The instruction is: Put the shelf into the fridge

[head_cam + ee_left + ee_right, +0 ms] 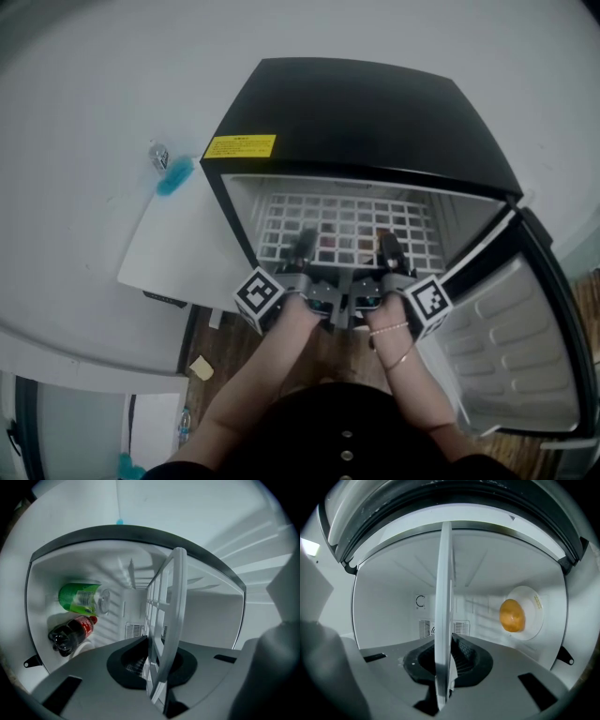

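The left claw (154, 667) pinches the front edge of the white grid shelf (167, 597); the right claw (445, 665), just beside it, pinches the same edge. Ahead of both claws, the shelf reaches into the open fridge (375, 112). Beyond the left claw lie a green bottle (78, 598) and a cola bottle (70, 633).

Ahead of my fingers (525, 686) the fridge (389, 602) was bright and evenly lit; the shelf (443, 597) between them blurred, picture edges curved and darkened.

Indoor room, home or office unclear: black mini fridge (366, 112) on wooden floor (230, 352).
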{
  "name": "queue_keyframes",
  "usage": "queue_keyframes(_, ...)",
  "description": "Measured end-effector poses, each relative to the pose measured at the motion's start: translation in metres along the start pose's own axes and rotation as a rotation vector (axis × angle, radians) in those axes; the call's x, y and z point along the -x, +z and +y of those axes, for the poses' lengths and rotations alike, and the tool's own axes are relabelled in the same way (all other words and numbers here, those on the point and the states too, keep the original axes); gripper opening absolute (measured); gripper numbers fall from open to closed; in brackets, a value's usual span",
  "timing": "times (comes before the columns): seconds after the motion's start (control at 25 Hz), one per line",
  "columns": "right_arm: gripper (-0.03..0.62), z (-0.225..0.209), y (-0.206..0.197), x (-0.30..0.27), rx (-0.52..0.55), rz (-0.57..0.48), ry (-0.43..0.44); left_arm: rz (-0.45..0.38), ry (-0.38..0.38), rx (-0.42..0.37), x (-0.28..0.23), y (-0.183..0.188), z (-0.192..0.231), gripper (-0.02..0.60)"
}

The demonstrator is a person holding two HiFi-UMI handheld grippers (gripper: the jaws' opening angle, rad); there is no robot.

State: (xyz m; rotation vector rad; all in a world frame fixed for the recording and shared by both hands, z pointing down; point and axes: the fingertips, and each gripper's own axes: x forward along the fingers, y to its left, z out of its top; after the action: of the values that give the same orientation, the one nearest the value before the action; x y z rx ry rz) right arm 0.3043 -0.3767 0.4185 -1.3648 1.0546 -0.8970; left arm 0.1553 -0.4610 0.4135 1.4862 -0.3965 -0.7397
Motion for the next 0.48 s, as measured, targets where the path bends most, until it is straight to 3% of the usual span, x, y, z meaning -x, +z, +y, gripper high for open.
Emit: queue_keyframes(0.48, 0.032, -0.002, 0.003, -0.014, 0.013, 0.005, 0.011, -0.016, -0.007, -0.007, -0.013, 0.004, 0.002, 0.034)
